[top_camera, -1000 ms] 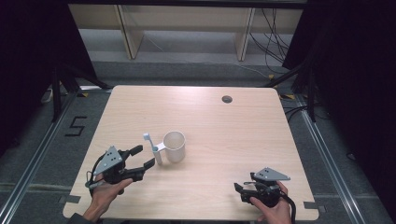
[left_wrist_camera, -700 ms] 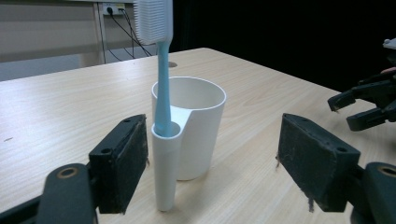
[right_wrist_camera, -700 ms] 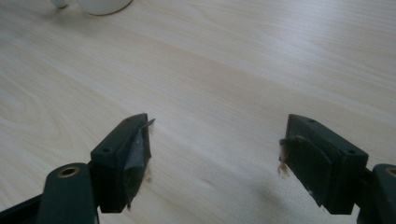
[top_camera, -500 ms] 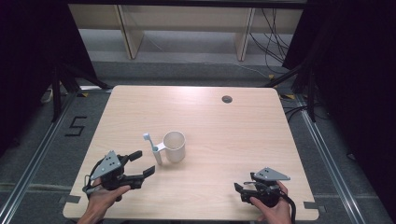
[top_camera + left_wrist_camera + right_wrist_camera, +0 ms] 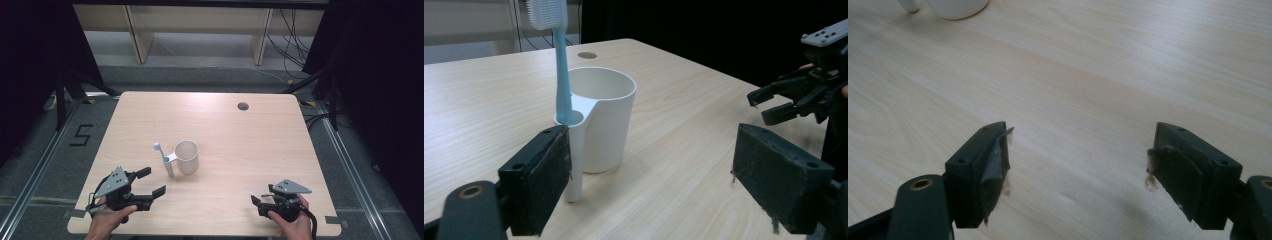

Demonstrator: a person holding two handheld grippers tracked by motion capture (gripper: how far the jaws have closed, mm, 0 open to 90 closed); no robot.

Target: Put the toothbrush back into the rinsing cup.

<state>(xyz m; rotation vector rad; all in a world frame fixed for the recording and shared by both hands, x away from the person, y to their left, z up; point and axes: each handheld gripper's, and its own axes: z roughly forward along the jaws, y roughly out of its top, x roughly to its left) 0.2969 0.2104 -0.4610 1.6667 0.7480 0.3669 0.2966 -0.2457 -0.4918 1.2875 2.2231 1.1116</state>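
Both tools gape wide, empty: left tool near white cup holding toothbrush; right tool apart.

Both grippers sit low at the table's near edge, each held in 1 hand — the left gripper with jaws spread wide, the right gripper likewise parted, well apart from it.

Left gripper drawn back from the cup toward near table edge since a second ago; jaws wide, empty. Now well short of the toothbrush.
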